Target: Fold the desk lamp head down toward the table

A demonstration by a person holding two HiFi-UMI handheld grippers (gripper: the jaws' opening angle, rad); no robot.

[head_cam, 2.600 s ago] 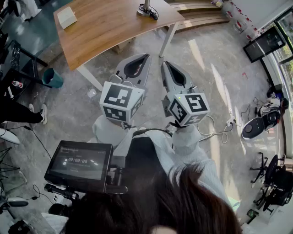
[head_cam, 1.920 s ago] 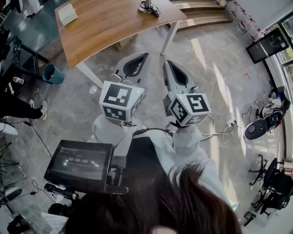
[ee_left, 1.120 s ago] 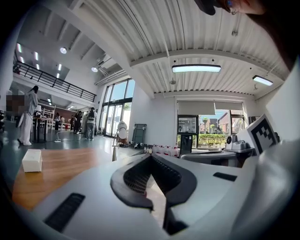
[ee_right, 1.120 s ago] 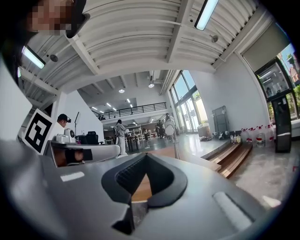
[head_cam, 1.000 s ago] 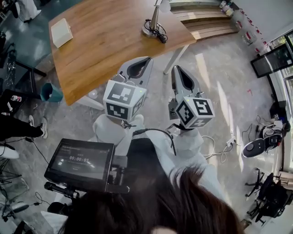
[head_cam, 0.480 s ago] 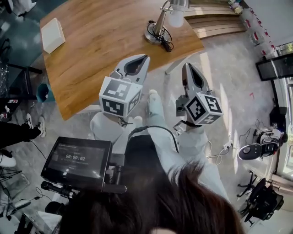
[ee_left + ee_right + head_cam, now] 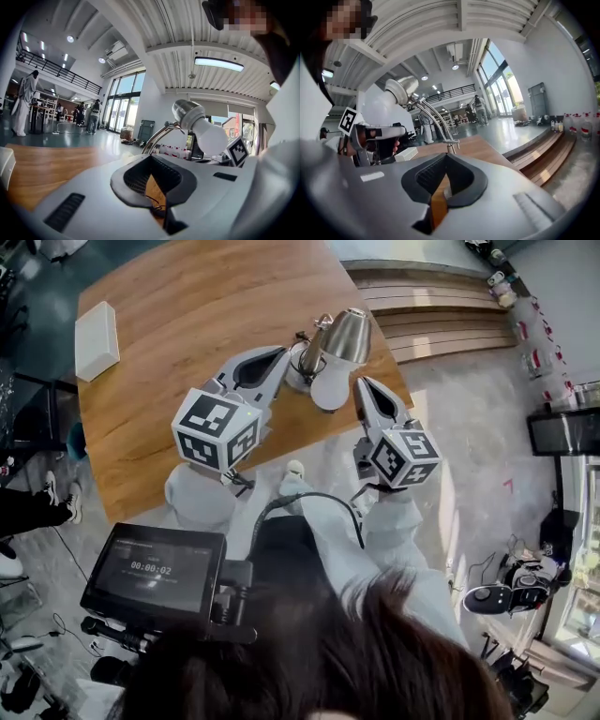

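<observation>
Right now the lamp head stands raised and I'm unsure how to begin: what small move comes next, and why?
Probably open the right gripper: its jaws are shut and empty, near the bulb of the raised desk lamp head, so it cannot grip the head yet.

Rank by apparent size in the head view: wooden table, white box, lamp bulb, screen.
1. wooden table
2. screen, which looks larger because it is nearer the camera
3. white box
4. lamp bulb
</observation>
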